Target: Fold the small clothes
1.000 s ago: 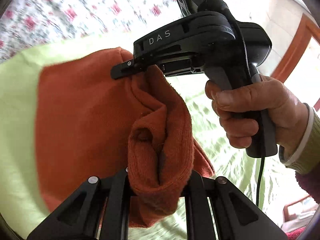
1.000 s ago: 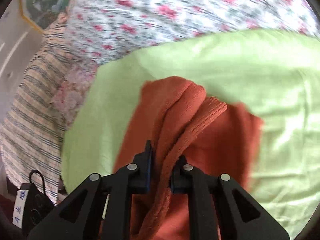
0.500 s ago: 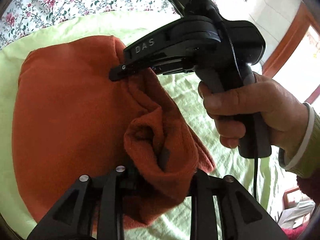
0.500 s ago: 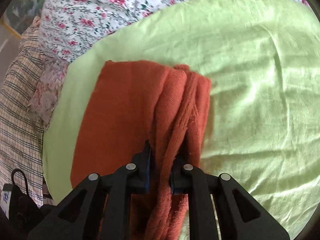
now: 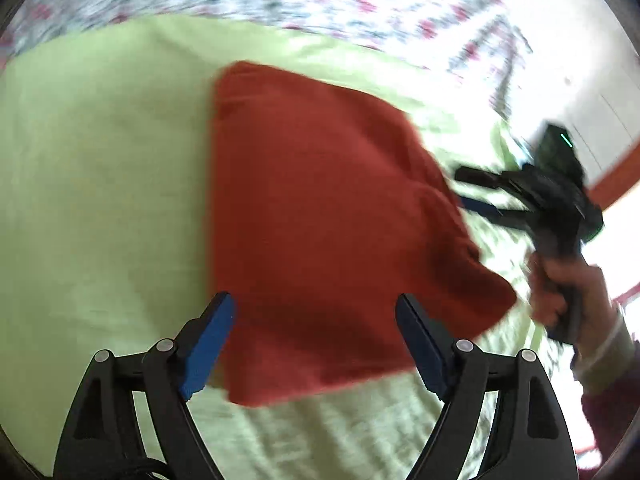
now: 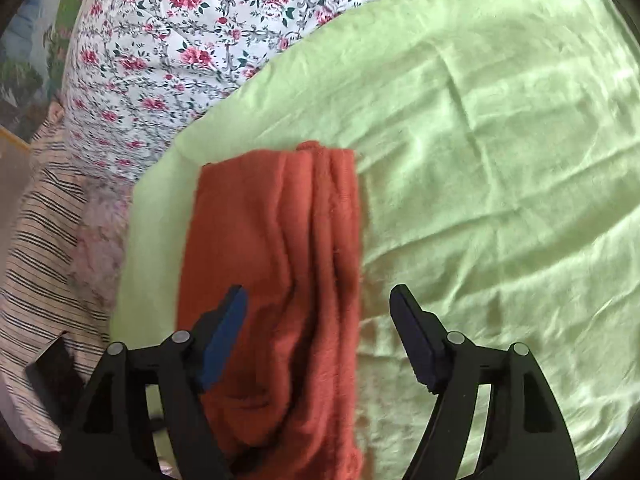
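Rust-orange knitted garment [image 6: 276, 280] lies folded on the pale green sheet [image 6: 500, 160], near its flowered edge; left gripper [image 5: 316, 336] and right gripper [image 6: 318, 332] have just been opening, jaws wide, holding nothing; best lift clear, then press the ridged fold flat.

The folded garment [image 6: 276, 280] lies on the sheet [image 6: 500, 160], near its left edge in the right wrist view. Beyond the sheet lies the flowered cloth [image 6: 168, 60]; left of the sheet lies the striped cloth [image 6: 44, 264].
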